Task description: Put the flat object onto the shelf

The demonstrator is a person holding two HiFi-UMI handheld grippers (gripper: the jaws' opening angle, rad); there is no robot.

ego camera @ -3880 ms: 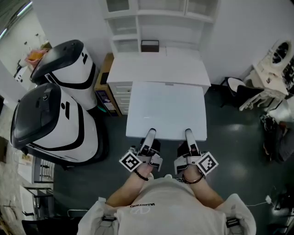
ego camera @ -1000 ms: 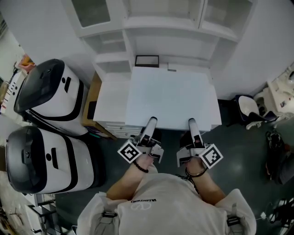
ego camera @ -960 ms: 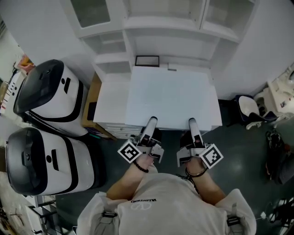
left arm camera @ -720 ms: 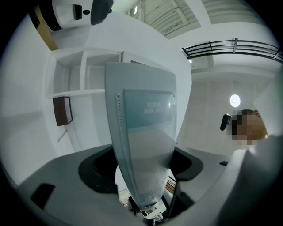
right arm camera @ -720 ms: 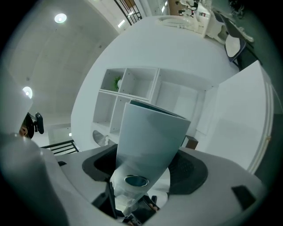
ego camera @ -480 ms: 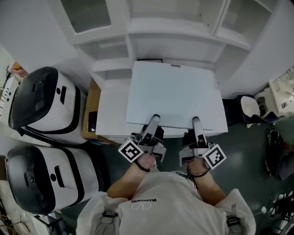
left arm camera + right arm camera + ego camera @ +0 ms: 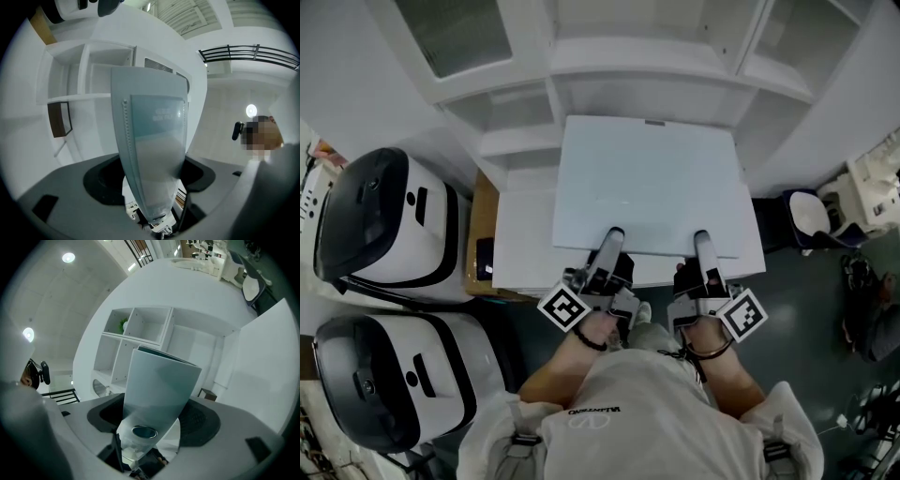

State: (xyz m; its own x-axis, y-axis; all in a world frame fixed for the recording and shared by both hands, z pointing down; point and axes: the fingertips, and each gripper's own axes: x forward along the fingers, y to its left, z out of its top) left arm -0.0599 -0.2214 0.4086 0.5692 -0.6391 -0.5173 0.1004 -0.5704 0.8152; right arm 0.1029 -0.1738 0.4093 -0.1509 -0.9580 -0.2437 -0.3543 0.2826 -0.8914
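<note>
The flat object (image 7: 647, 187) is a large pale blue-white panel, held roughly level above a white desk (image 7: 520, 239). Its far edge lies close to the white shelf unit (image 7: 647, 70) against the wall. My left gripper (image 7: 612, 236) is shut on the panel's near edge, left of centre. My right gripper (image 7: 701, 240) is shut on the same edge further right. In the left gripper view the panel (image 7: 154, 154) rises edge-on from between the jaws. The right gripper view shows the panel (image 7: 157, 390) clamped the same way, with open shelf compartments (image 7: 140, 326) beyond it.
Two white-and-black rounded machines (image 7: 384, 225) (image 7: 394, 384) stand at the left. A brown cabinet side (image 7: 483, 220) shows beside the desk. A white chair (image 7: 811, 211) and clutter sit at the right. A dark-framed box (image 7: 60, 119) rests by the shelf.
Both grippers and the panel have moved forward toward the shelf unit. The panel's far edge now covers the dark box at the back of the desk. The grip is unchanged.
</note>
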